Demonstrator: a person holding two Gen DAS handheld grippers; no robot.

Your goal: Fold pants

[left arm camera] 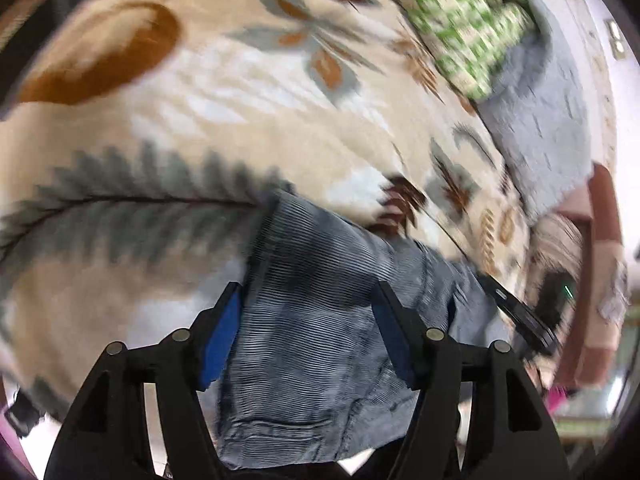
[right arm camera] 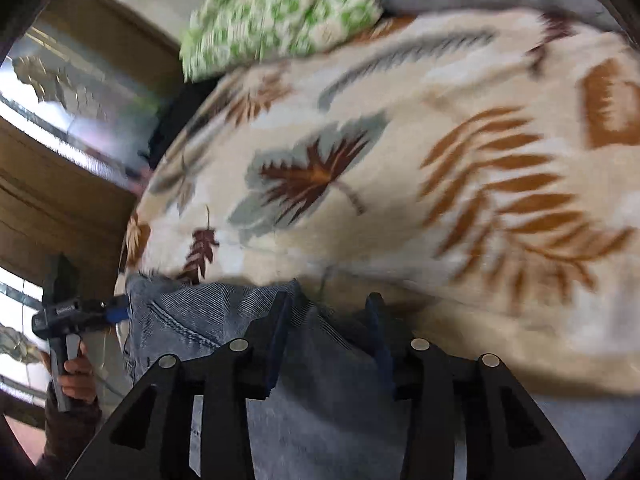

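The pants (left arm camera: 320, 320) are faded blue-grey denim, held up over the leaf-patterned blanket (left arm camera: 240, 120). My left gripper (left arm camera: 310, 300) has its fingers on either side of the waist fabric, which fills the gap between them. In the right wrist view the pants (right arm camera: 224, 312) hang from my right gripper (right arm camera: 330, 300), whose fingers also have denim between them. The left gripper (right arm camera: 116, 312) shows there at the far left, pinching the pants' other corner. The right gripper's body (left arm camera: 520, 312) shows at the right of the left wrist view.
A beige blanket with brown and grey leaves (right arm camera: 400, 180) covers the bed. A green-and-white patterned pillow (right arm camera: 276, 12) and a grey-blue quilt (left arm camera: 540, 128) lie at the far end. Wooden furniture with a mirror (right arm camera: 60, 120) stands beside the bed.
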